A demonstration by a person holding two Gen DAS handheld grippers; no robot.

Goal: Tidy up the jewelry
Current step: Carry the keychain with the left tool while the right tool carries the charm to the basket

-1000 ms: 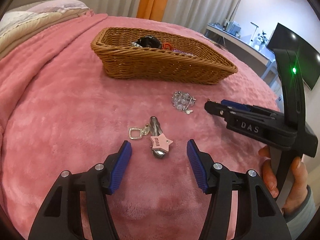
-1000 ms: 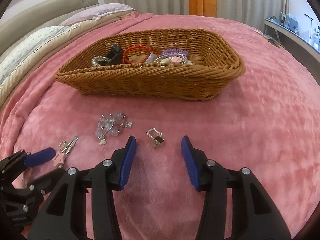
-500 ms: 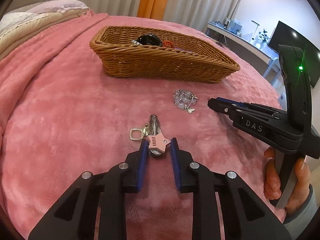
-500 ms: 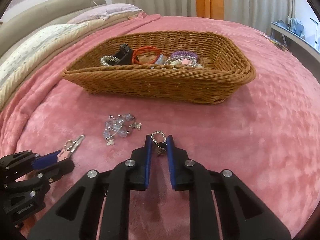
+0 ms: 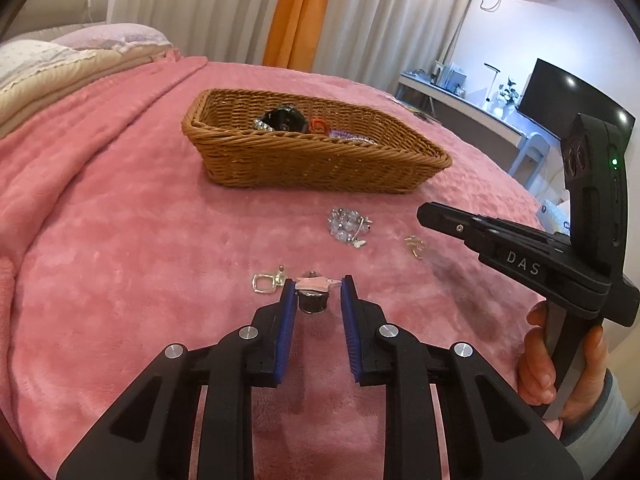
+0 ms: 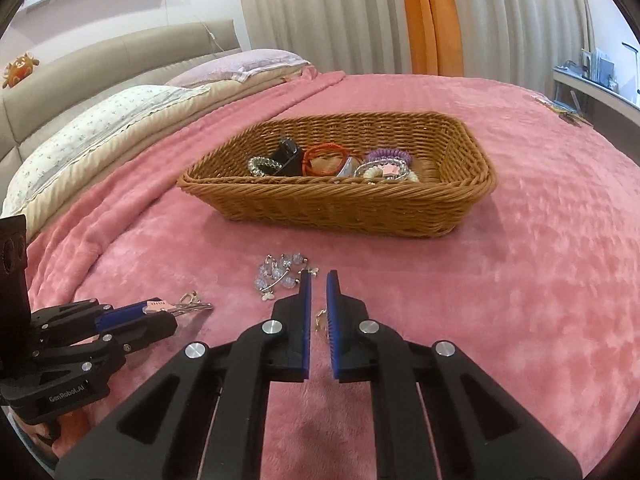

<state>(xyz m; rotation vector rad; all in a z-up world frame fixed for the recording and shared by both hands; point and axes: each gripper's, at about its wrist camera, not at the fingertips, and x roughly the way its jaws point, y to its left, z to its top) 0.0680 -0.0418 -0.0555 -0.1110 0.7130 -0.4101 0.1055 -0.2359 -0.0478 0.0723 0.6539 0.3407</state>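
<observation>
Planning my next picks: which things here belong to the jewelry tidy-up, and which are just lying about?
Belongs to the job:
- wicker basket
- pink star clip, gripped by the left hand-held gripper
- crystal bead bracelet
- small gold clasp

Just lying about:
- pillows
- monitor
- orange curtain

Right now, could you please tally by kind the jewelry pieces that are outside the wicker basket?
Clear beaded bracelet: 1
Pink star key ring: 1
Small gold piece: 1
Total: 3
</observation>
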